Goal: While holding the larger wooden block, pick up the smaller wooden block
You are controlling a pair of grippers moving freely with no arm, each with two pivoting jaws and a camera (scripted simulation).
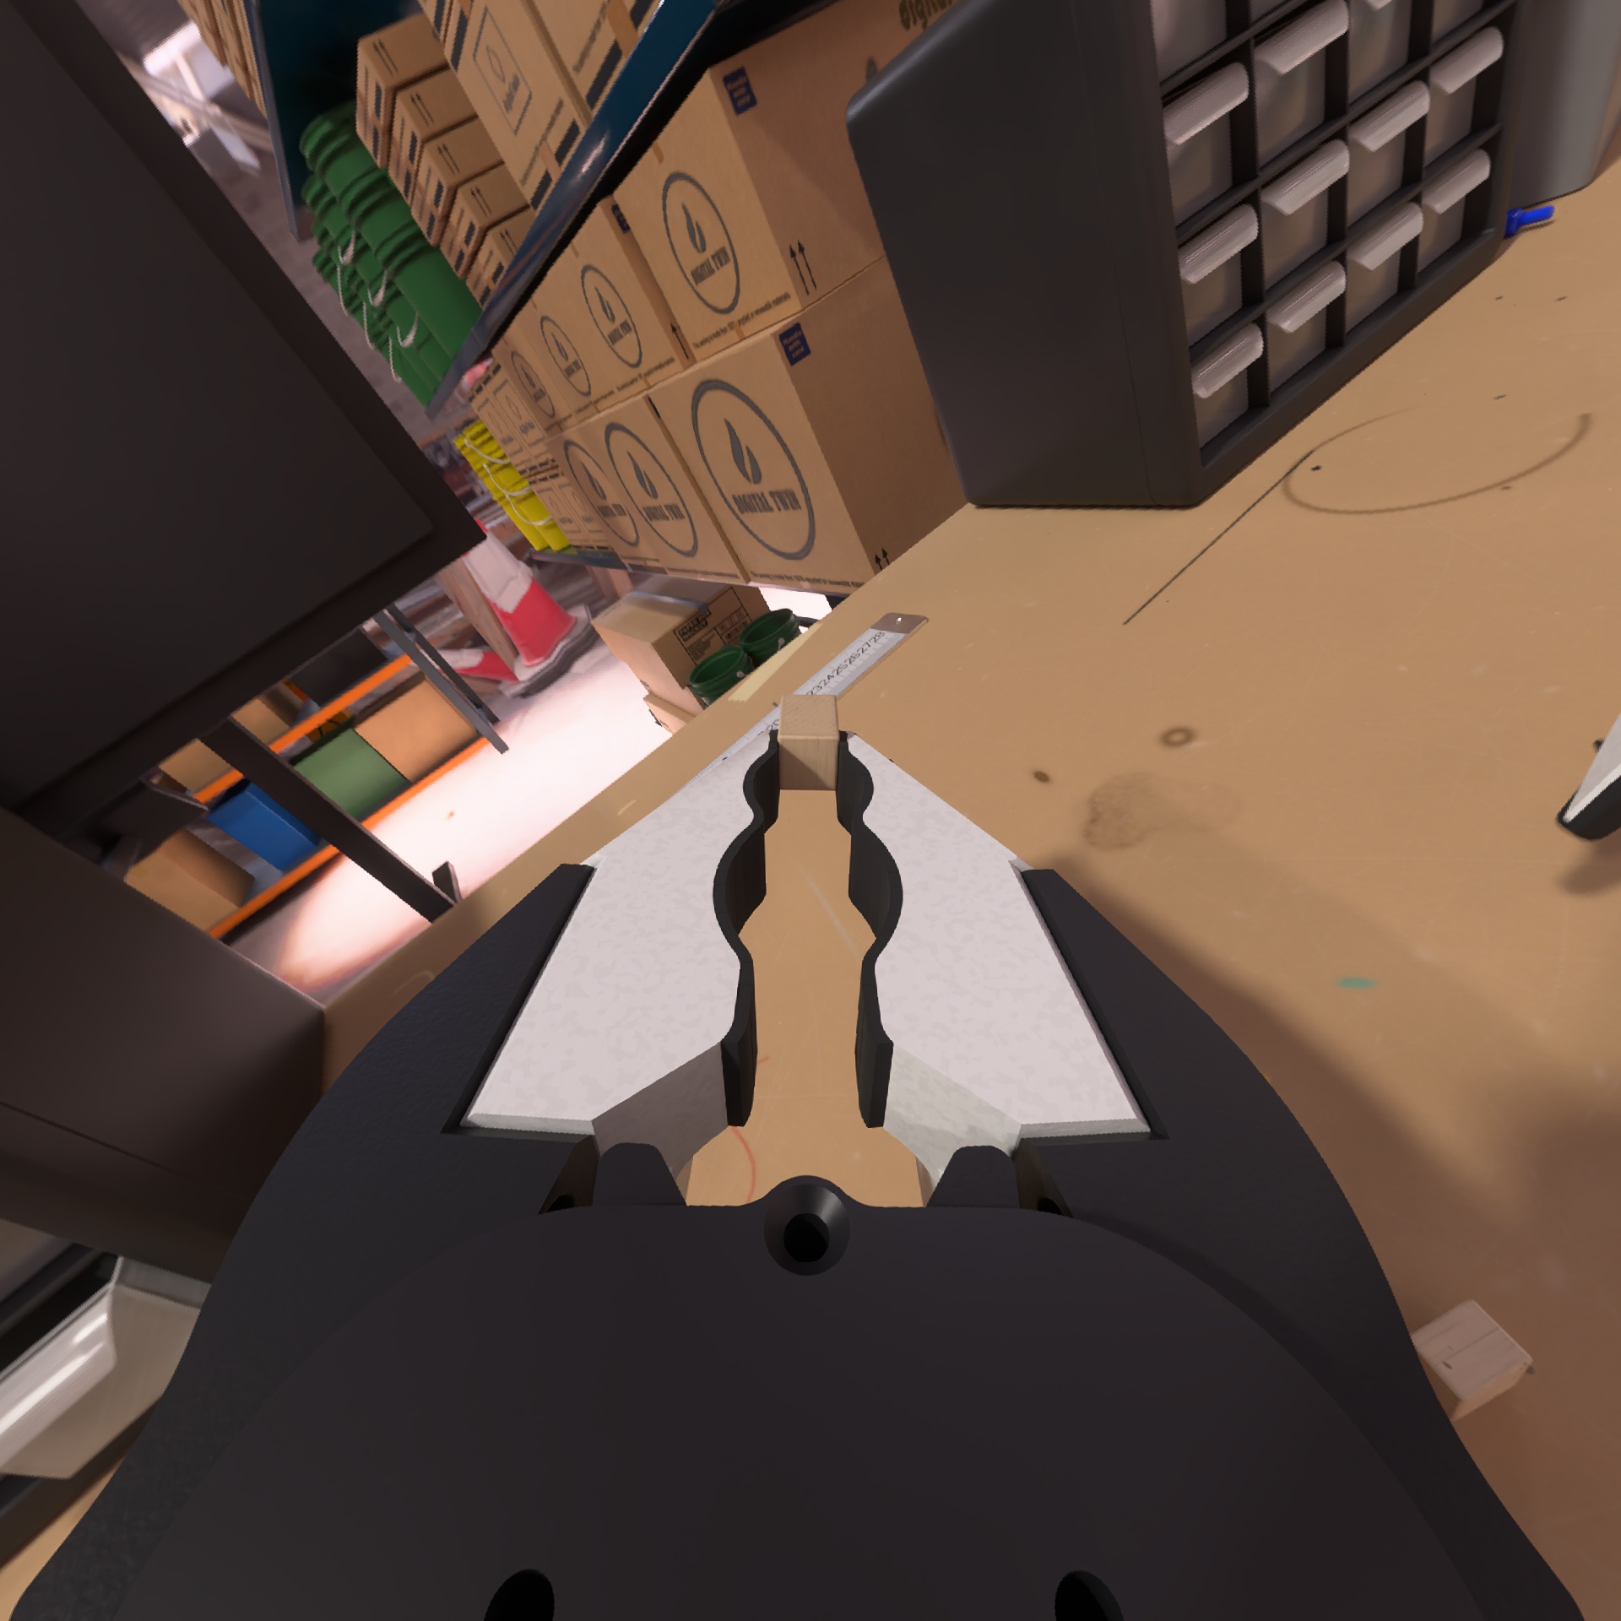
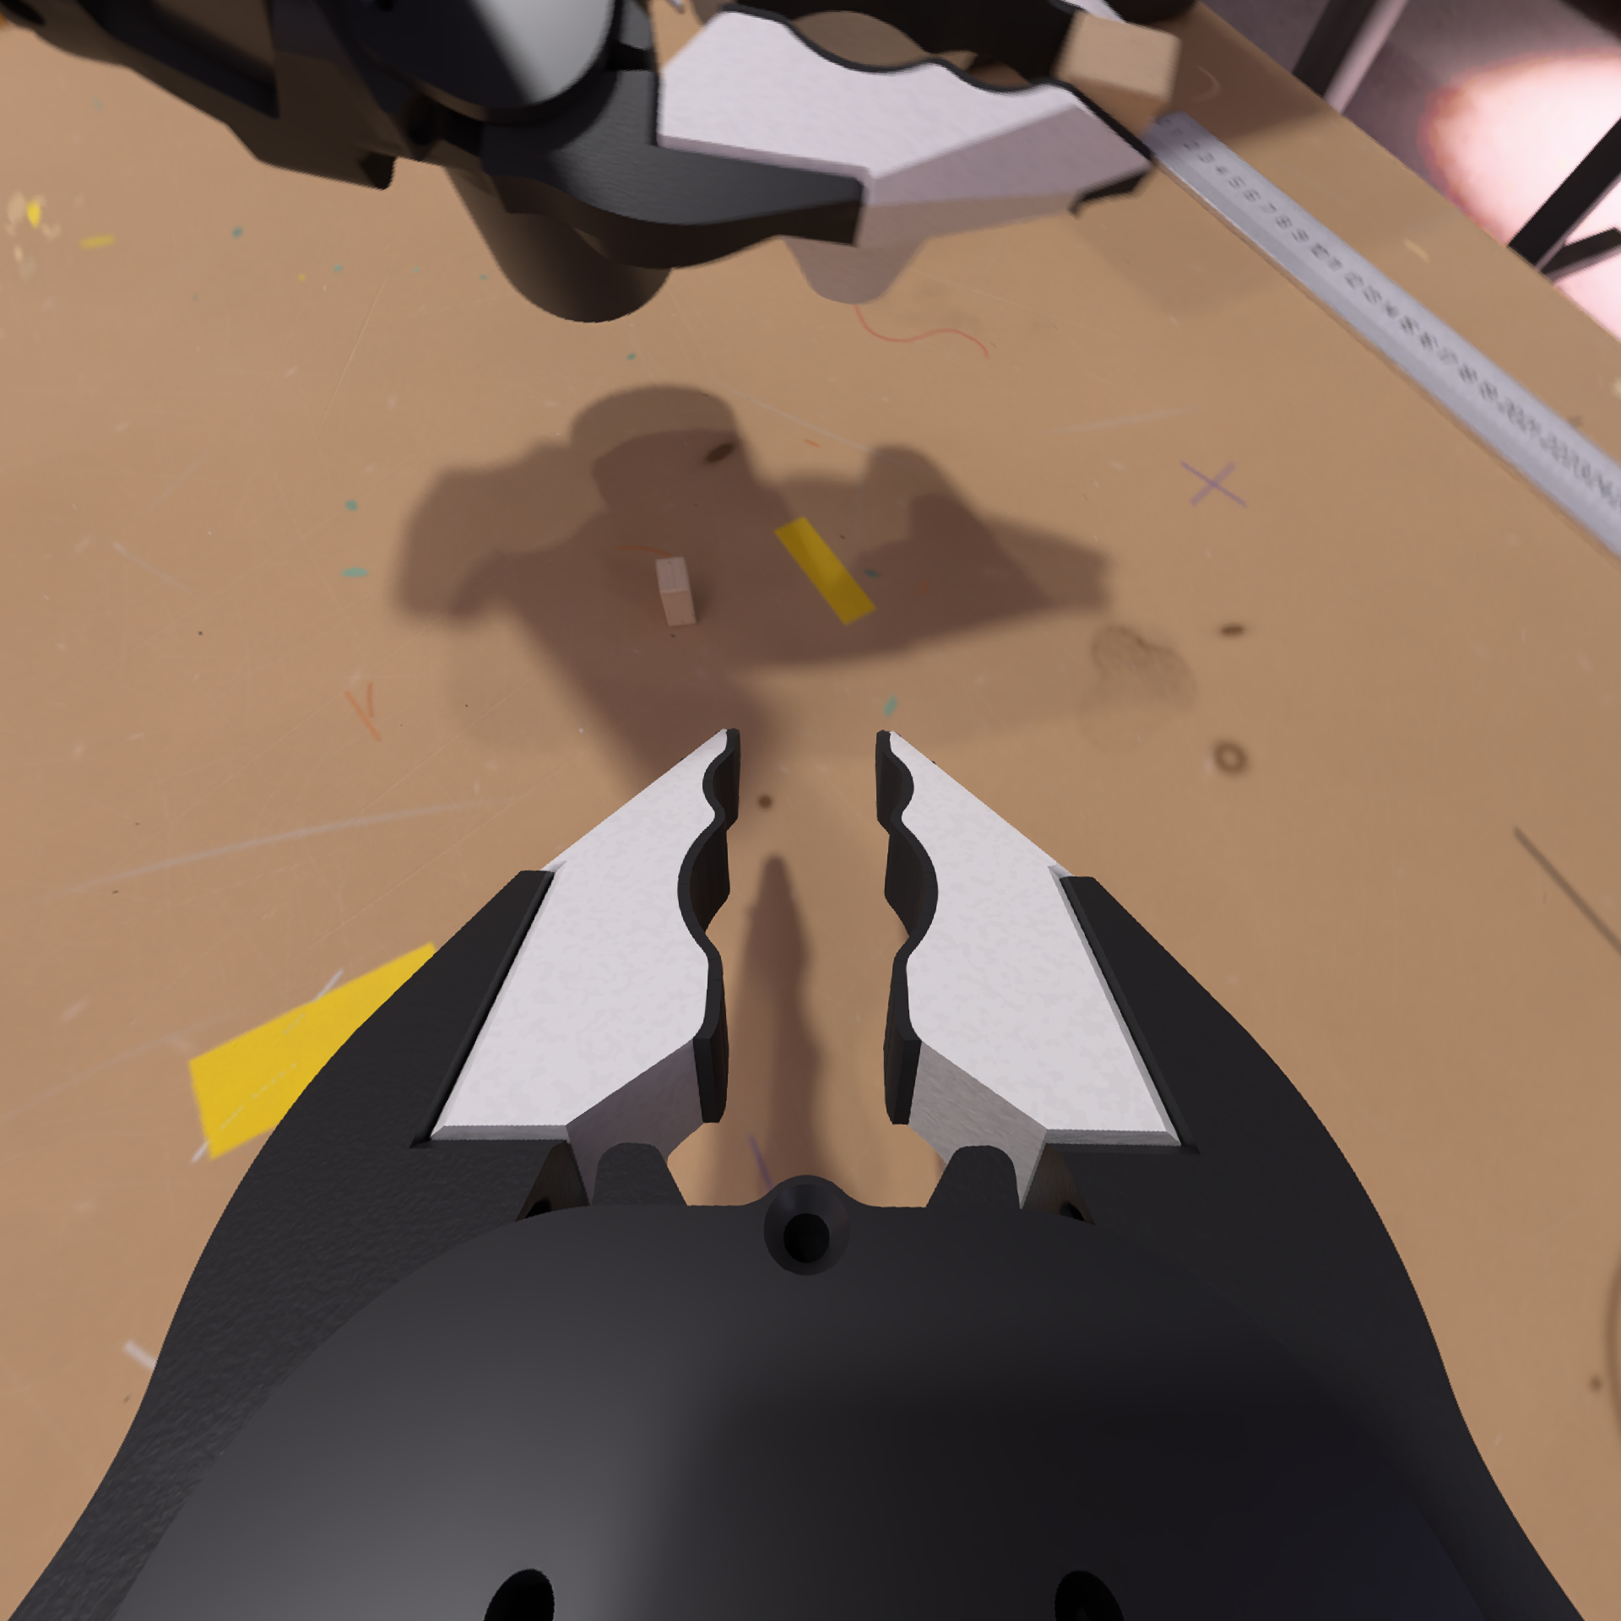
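My left gripper (image 1: 809, 754) is shut on the larger wooden block (image 1: 809, 746), a pale square block pinched at the fingertips and held above the brown worktable (image 1: 1228, 877). In the right wrist view the left gripper (image 2: 1074, 61) hangs at the top, with that block (image 2: 1123, 57) in it. The smaller wooden block (image 2: 675, 592) lies on the table in the left gripper's shadow; it also shows in the left wrist view (image 1: 1469, 1373) at the lower right. My right gripper (image 2: 807, 746) is open and empty, above the table, short of the small block. One of its fingertips (image 1: 1592, 794) shows at the left wrist view's right edge.
A steel ruler (image 2: 1403, 307) lies along the table edge, also in the left wrist view (image 1: 868, 658). A dark drawer cabinet (image 1: 1228, 263) stands at the back. Yellow tape strips (image 2: 824, 570) (image 2: 289, 1044) lie flat on the table. Cardboard boxes (image 1: 746, 474) sit on shelving beyond the edge.
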